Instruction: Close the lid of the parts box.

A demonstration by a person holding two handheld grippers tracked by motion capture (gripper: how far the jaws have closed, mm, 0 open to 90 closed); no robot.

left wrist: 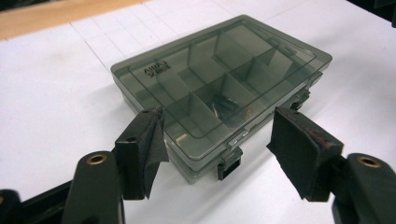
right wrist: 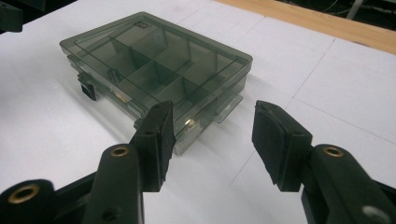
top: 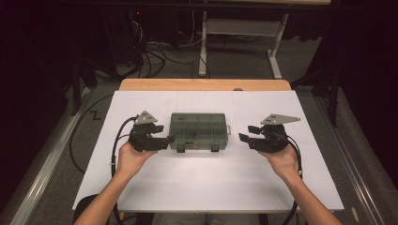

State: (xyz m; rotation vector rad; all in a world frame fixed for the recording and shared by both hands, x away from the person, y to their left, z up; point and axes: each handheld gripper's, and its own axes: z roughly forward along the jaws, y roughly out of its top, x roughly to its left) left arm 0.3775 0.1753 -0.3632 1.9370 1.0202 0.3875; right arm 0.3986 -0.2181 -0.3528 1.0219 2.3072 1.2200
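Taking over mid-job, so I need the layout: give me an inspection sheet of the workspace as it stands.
Surface: white table, wooden strip along the far edge.
Job's things: smoky clear compartment box, lid closed, flat on the table; small dark item inside one compartment.
Clutter: nothing seen.
Grippers: left gripper open at the box's left end, near its front corner; contact unclear. Right gripper open, apart from the box's right end.
Cables: one trails from each gripper toward the person.
Surroundings: dark room, floor cables, white frame legs beyond the table.
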